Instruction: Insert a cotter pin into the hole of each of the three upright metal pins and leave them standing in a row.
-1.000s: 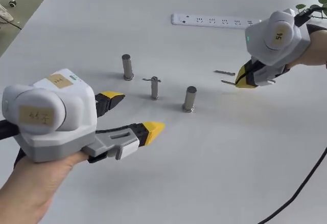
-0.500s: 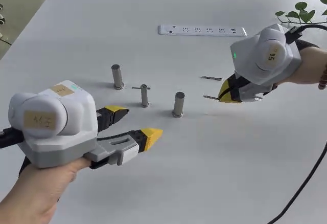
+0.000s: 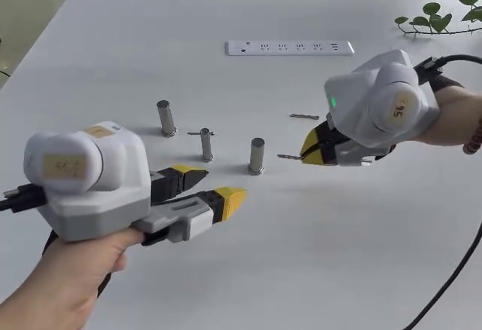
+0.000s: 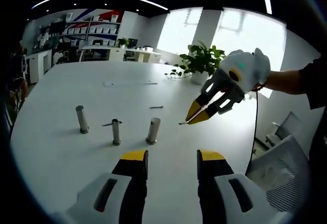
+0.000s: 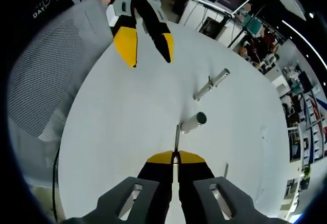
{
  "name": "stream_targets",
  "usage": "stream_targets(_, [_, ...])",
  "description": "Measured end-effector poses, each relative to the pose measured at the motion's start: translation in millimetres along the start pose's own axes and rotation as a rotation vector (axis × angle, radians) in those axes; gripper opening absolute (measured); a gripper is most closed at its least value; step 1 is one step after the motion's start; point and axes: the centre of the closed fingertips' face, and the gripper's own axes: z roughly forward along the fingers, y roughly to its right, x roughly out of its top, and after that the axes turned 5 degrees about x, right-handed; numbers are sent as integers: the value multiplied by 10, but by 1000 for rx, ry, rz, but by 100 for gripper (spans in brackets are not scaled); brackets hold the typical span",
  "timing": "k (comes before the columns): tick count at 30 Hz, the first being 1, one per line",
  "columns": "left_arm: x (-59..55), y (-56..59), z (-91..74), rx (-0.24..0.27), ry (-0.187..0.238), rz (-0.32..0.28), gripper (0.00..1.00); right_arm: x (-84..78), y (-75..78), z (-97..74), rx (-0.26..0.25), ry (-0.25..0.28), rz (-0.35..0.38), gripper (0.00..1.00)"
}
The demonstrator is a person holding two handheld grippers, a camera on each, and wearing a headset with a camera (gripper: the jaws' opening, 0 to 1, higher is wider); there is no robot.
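Three upright metal pins stand in a row on the white table: the left pin (image 3: 165,117), the middle pin (image 3: 206,143) and the right pin (image 3: 257,155). A cotter pin (image 3: 199,132) sits crosswise through the top of the middle pin (image 4: 116,132). My right gripper (image 3: 307,153) is shut on a second cotter pin (image 3: 288,157), whose tip points at the right pin (image 5: 192,122) from a short gap away. A third cotter pin (image 3: 304,117) lies loose behind it. My left gripper (image 3: 211,187) hovers open in front of the row, holding nothing.
A white power strip (image 3: 290,47) lies at the far side of the table. Plant leaves (image 3: 444,13) trail at the far right. A black cable (image 3: 452,270) hangs from the right gripper across the table's right part.
My right gripper has carried its cotter pin leftward, closer to the right pin. The left gripper stays open in about the same place; the head camera has shifted.
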Motion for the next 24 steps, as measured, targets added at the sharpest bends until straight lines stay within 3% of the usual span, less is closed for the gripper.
stream_targets(13, [-7, 126, 95, -38, -27, -25, 27, 325, -96, 38, 2, 56, -86, 0])
stream_targets(19, [-11, 124, 104, -43, -33, -61, 24, 450, -123, 42, -2, 79, -113, 0])
stream_targets(24, [1, 129, 107, -56, -29, -135, 19, 532, -134, 41, -11, 94, -135, 0])
